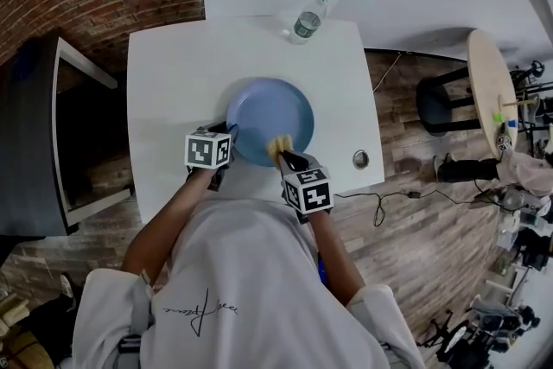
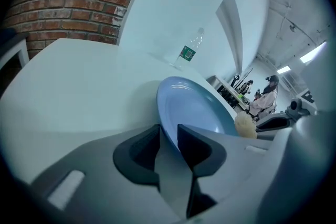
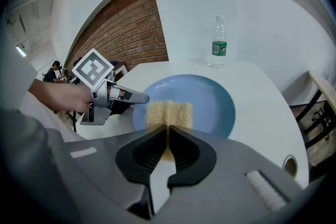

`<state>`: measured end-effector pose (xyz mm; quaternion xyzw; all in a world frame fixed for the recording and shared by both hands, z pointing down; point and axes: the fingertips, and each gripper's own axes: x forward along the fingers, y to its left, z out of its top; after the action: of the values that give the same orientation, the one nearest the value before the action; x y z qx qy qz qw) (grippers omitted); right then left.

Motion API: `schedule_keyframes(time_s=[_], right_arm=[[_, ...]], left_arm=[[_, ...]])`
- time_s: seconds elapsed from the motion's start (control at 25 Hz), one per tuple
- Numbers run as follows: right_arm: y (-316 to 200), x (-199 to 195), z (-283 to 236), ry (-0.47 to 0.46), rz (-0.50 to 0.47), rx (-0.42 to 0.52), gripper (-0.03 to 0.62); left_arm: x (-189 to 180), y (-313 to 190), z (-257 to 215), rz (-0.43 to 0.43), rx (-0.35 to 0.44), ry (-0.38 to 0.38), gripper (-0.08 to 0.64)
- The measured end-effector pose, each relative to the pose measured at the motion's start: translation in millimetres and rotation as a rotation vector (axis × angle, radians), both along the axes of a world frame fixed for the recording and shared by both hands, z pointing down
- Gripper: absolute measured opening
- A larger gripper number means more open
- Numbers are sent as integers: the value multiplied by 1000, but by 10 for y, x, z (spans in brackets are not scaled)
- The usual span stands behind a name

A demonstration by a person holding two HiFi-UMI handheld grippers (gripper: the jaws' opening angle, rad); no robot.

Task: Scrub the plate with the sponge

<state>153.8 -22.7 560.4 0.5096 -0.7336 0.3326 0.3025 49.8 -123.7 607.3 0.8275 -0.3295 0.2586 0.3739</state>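
Soft, even indoor light; fisheye bending, dark corners. Bright ceiling strip lamp (image 2: 315, 53) glares at three o'clock; grey left gripper (image 2: 168, 127) blurred.

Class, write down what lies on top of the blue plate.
A yellow sponge sits on the near part of the plate, clamped in the right gripper. The rest of the plate's face shows bare. The surface under the sponge is covered.

head overhead, gripper views low, sharing plate (image 1: 270, 121)
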Motion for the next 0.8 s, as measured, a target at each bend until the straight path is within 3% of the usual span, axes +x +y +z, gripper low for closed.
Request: schedule_keyframes(time_s=[0.56, 0.8], right_arm=[[54, -112, 210, 57, -64, -58, 18], [120, -123, 480, 175, -145, -136, 18]], left_arm=[[-51, 145, 22, 65, -57, 12, 78], [-73, 223, 29, 97, -64, -5, 50]])
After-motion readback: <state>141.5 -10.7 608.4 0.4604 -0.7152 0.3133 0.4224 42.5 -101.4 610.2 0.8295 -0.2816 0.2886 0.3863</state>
